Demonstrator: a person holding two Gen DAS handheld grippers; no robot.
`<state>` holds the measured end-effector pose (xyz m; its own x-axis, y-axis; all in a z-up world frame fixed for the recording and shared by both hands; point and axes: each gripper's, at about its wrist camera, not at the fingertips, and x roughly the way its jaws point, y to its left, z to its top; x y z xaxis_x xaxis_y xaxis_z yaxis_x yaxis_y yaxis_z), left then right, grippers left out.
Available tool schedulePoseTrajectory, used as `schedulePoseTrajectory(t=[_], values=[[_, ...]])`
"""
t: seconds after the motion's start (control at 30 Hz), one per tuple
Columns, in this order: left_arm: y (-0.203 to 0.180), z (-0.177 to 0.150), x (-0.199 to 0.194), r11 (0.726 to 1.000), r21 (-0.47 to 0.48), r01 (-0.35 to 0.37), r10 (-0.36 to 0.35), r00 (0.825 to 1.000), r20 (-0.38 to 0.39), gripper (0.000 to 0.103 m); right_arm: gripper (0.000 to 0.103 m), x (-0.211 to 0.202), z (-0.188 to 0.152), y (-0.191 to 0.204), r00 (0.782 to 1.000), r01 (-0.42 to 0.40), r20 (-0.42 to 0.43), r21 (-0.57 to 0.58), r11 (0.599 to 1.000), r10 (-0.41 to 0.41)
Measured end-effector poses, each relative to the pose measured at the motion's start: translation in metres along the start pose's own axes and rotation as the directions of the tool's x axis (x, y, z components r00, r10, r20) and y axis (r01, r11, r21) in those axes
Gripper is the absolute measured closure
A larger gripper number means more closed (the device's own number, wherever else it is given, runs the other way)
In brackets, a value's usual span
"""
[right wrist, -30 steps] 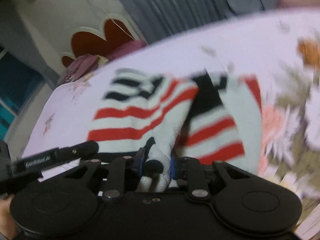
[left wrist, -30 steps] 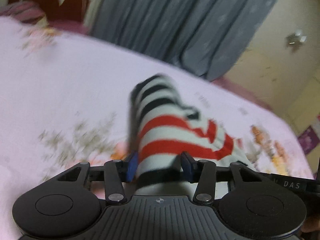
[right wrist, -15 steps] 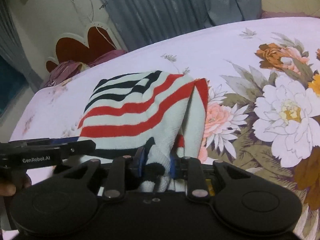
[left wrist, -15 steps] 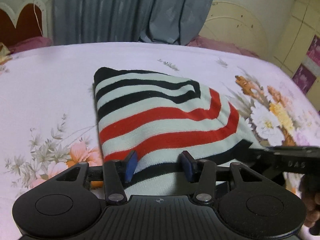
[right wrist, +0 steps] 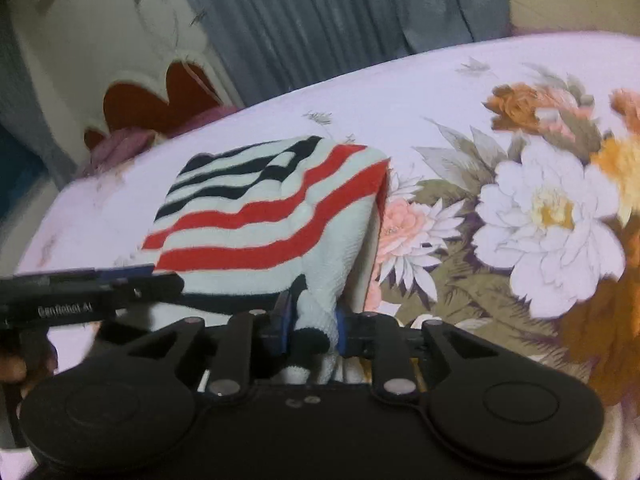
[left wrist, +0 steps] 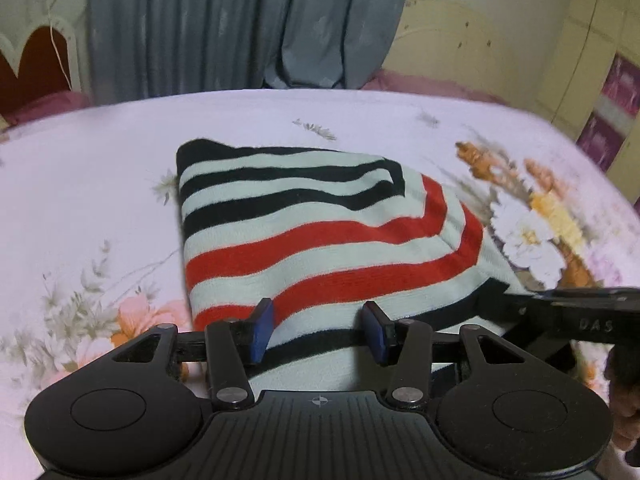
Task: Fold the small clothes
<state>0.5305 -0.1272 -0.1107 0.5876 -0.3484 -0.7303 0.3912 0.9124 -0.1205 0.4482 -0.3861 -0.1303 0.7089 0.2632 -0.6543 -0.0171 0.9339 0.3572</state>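
**Both grippers at the near hem of the striped garment**

On the floral bedsheet [left wrist: 100,200], the striped garment [left wrist: 320,232] lies folded, its near hem at both grippers. The left gripper [left wrist: 318,334] has its blue pads spread apart, straddling that hem without squeezing it. The right gripper [right wrist: 310,322] pinches a bunched corner of the garment between nearly closed pads. Both point level toward the grey curtain [left wrist: 240,24]. Bare sheet surrounds the garment's far and side edges.
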Motion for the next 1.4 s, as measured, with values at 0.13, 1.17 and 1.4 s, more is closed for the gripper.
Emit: schedulePoseTrajectory(t=[0.13,1.17,1.4], values=[[0.006,0.004,-0.007,1.000,-0.024,0.014,-0.015,1.000,-0.007,0.056,0.063,-0.002,0.009,0.007,1.000,0.028,-0.008,-0.023,0.999,-0.028],[0.008,0.048,0.055,0.993,0.087,-0.079,0.081,0.997,-0.018,0.055,0.094,0.070,0.064,-0.003,0.995,0.102,0.009,-0.093,0.990,-0.102],[0.003,0.054,0.042,0.991,0.098,-0.093,0.096,0.995,-0.030,0.055,0.080,0.065,0.070,0.008,0.988,0.154,-0.013,-0.137,0.979,-0.157]])
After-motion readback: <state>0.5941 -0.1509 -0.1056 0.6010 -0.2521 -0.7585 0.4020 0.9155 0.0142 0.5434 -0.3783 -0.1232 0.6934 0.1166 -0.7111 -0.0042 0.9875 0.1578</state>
